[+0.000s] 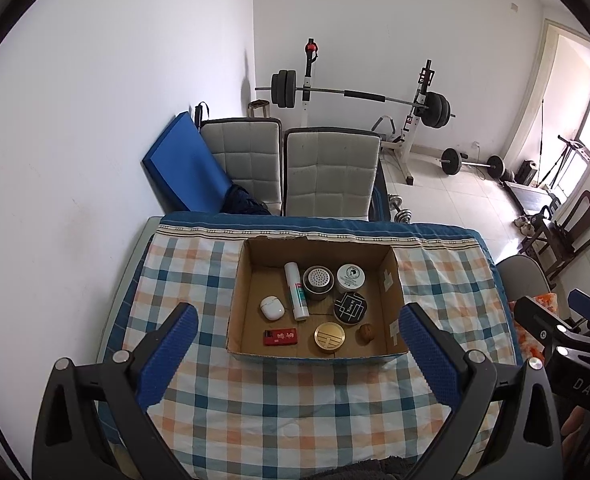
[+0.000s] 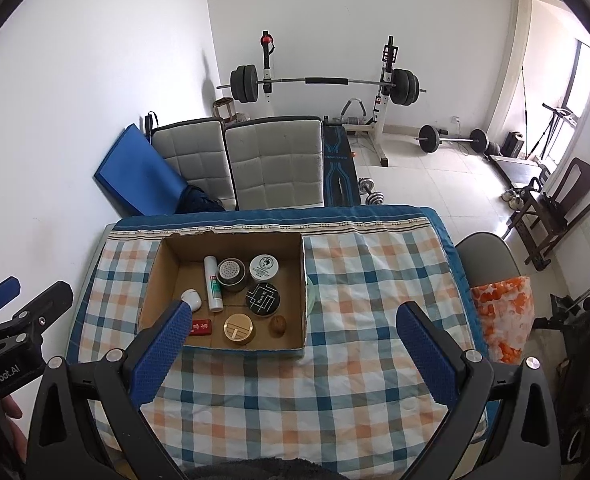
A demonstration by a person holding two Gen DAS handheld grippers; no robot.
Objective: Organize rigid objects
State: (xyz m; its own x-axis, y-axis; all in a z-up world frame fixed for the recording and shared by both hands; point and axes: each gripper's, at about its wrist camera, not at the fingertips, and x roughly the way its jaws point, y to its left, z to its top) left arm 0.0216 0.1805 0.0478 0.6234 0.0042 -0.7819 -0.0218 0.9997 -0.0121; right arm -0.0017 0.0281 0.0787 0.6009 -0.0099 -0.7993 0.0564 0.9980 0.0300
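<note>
An open cardboard box (image 1: pixel 391 280) (image 2: pixel 157 280) stands on the checked tablecloth. Inside lie a white tube (image 1: pixel 296 290) (image 2: pixel 213 284), a white earbud case (image 1: pixel 271 307) (image 2: pixel 193 298), a grey speaker-like can (image 1: pixel 317 281) (image 2: pixel 231 274), a white-lidded jar (image 1: pixel 351 276) (image 2: pixel 263 267), a black round tin (image 1: pixel 350 308) (image 2: pixel 263 299), a gold round tin (image 1: pixel 330 337) (image 2: pixel 238 329), a walnut (image 1: pixel 367 333) (image 2: pixel 278 325) and a red flat case (image 1: pixel 280 337) (image 2: pixel 201 328). My left gripper (image 1: pixel 298 320) and right gripper (image 2: pixel 295 316) are open and empty, held above the table in front of the box.
The table (image 1: pixel 279 420) (image 2: pixel 355 272) abuts the white wall at left. Two padded chairs (image 1: pixel 331 172) (image 2: pixel 275 164) and a blue mat (image 1: pixel 185 168) stand behind it. A barbell rack (image 2: pixel 323 80) is at the back. An orange-patterned bag (image 2: pixel 503 316) hangs at the right.
</note>
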